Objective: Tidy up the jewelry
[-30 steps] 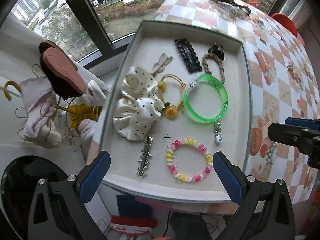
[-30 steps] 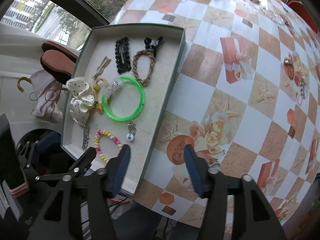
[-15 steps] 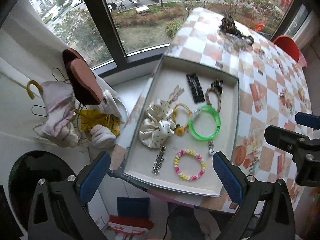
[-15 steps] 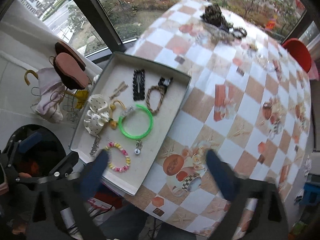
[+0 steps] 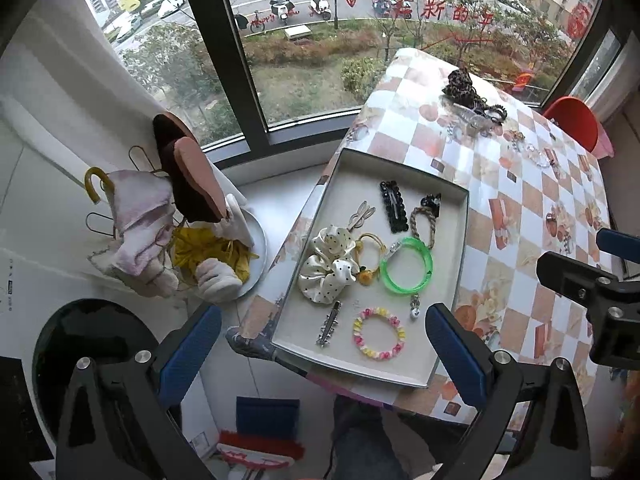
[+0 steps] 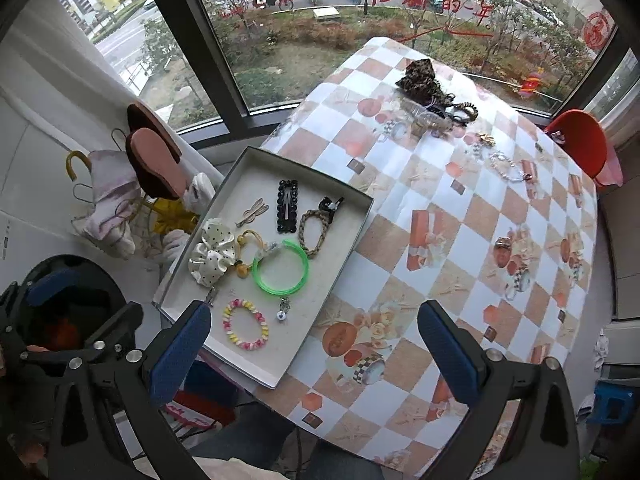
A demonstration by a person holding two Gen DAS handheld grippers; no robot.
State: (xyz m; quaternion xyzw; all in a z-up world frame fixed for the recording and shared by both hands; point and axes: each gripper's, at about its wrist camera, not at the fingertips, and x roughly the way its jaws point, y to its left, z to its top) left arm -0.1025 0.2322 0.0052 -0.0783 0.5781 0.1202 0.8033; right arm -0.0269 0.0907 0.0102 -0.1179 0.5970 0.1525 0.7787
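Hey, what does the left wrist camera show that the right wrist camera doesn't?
Only the left wrist view shows the whole silver hair clip and a round grey dish under the slippers. Only the right wrist view shows a blue stool on the floor. Both show the tray, green bangle and pastel bead bracelet.

The silver hair clip [image 6: 211, 295] lies partly hidden behind the right gripper's fingers [image 6: 180, 354].
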